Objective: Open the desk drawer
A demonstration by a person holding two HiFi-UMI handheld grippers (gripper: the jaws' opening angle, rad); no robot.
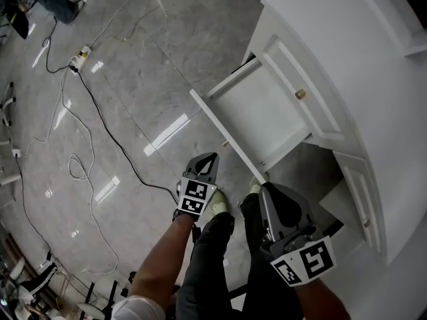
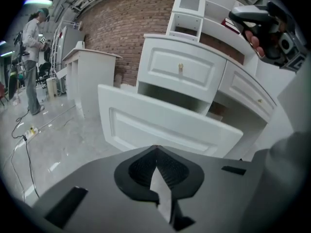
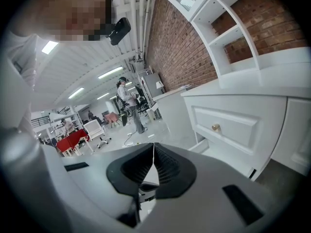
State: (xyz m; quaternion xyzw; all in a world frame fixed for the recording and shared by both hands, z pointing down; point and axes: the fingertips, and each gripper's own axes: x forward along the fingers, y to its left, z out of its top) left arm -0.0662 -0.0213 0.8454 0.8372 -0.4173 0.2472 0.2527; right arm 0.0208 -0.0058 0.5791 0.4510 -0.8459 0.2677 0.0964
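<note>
The white desk (image 1: 347, 39) fills the right of the head view. Its lower drawer (image 1: 227, 135) stands pulled out over the floor, and its inside looks empty. The drawer above it, with a brass knob (image 1: 300, 94), is closed. My left gripper (image 1: 208, 157) is shut and empty, a little back from the open drawer's front panel (image 2: 160, 125). My right gripper (image 1: 263, 189) hangs near the corner of that front panel, jaws together with nothing in them. In the right gripper view the brass knob (image 3: 216, 127) shows ahead to the right.
Black and white cables (image 1: 87, 112) and a power strip (image 1: 79, 57) lie on the grey marble floor to the left. A second white cabinet (image 2: 90, 76) stands left of the desk. A person (image 2: 31, 57) stands far off. My own legs (image 1: 213, 259) are below the grippers.
</note>
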